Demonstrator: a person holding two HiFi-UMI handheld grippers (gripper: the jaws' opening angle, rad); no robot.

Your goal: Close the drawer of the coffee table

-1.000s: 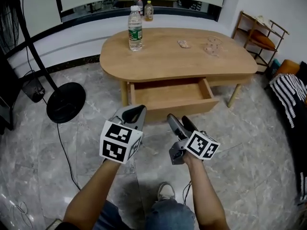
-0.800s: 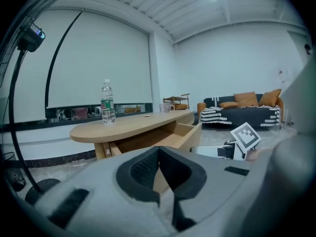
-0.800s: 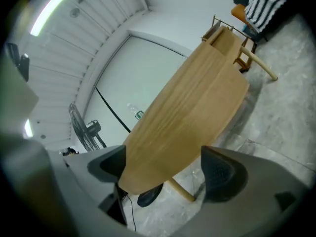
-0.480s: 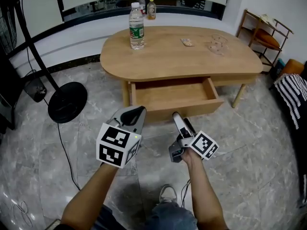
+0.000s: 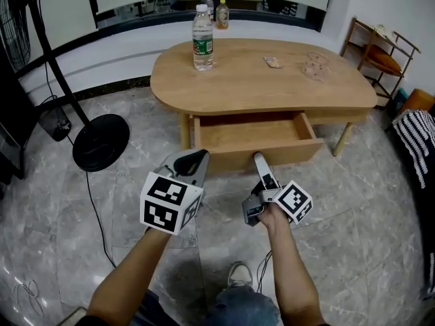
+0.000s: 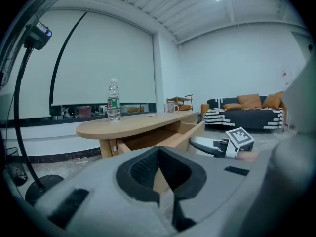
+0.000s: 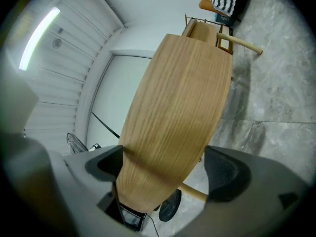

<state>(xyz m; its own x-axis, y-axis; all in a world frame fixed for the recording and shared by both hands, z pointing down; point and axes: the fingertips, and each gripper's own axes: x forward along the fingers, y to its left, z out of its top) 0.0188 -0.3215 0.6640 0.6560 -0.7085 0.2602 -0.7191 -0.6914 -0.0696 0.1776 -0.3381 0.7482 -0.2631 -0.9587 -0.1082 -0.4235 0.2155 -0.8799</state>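
Note:
The wooden coffee table (image 5: 258, 80) stands ahead with its drawer (image 5: 255, 131) pulled out and showing nothing inside. My right gripper (image 5: 258, 160) is rolled on its side, its tips just short of the drawer front (image 5: 279, 156). In the right gripper view the drawer front (image 7: 173, 107) fills the gap between the wide jaws of the right gripper (image 7: 165, 167), and neither pad presses on it. My left gripper (image 5: 190, 161) hovers over the floor to the left of the right one, shut on nothing. In the left gripper view its pads meet at the left gripper (image 6: 159, 164), with the drawer (image 6: 173, 137) beyond.
A water bottle (image 5: 202, 29), a small card (image 5: 273, 62) and a glass (image 5: 316, 65) sit on the tabletop. A fan stand's black round base (image 5: 100, 141) and its cable lie on the floor at the left. A wooden rack (image 5: 380, 49) and a striped sofa (image 5: 418, 138) are at the right.
The right gripper has rolled onto its side, opened wider and moved up close to the drawer front. The left gripper has stayed about where it was.

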